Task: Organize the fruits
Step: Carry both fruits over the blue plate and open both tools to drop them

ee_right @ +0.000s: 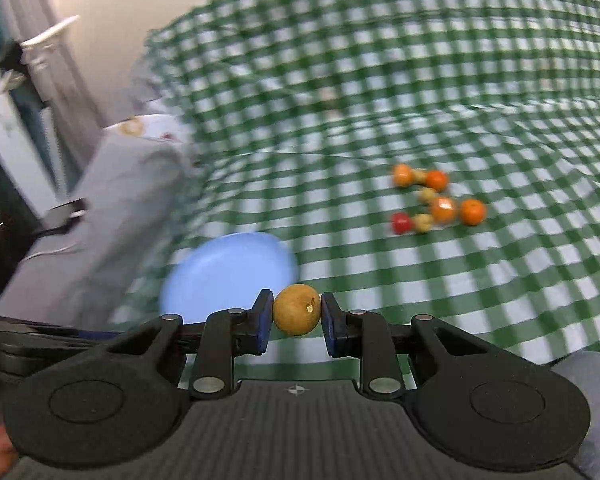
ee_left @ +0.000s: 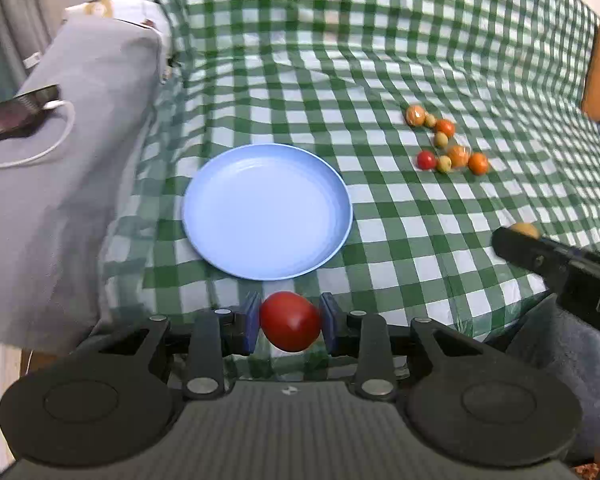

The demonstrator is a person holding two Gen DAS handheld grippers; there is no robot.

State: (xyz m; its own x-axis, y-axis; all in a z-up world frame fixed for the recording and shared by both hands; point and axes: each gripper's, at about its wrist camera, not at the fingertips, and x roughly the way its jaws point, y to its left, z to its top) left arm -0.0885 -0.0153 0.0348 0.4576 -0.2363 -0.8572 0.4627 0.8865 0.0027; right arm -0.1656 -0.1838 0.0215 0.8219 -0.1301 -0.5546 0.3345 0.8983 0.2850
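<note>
Jaw state, left wrist view: the left gripper is closed on a red tomato, with both blue pads pressed against the fruit's sides. The tomato is held clear of the surface, just short of the near rim of a light-blue plate. The plate lies flat on a green-and-white checked cloth. Its dish holds no fruit. To the right of the plate and well apart from it, a cluster of small fruits rests on the cloth: several orange pieces, several pale yellow pieces and one red piece, most of them touching a neighbour. At the right edge, the right gripper enters the view, with a tan fruit visible at its tip. A grey cushion lies left of the cloth, with a dark phone and a white cable on it.

Jaw state, right wrist view: the right gripper is closed on a round tan fruit, gripped between its two blue pads. This view is blurred. The plate appears behind and to the left of the held fruit. The fruit cluster lies farther back and to the right on the checked cloth. The grey cushion is at left.
</note>
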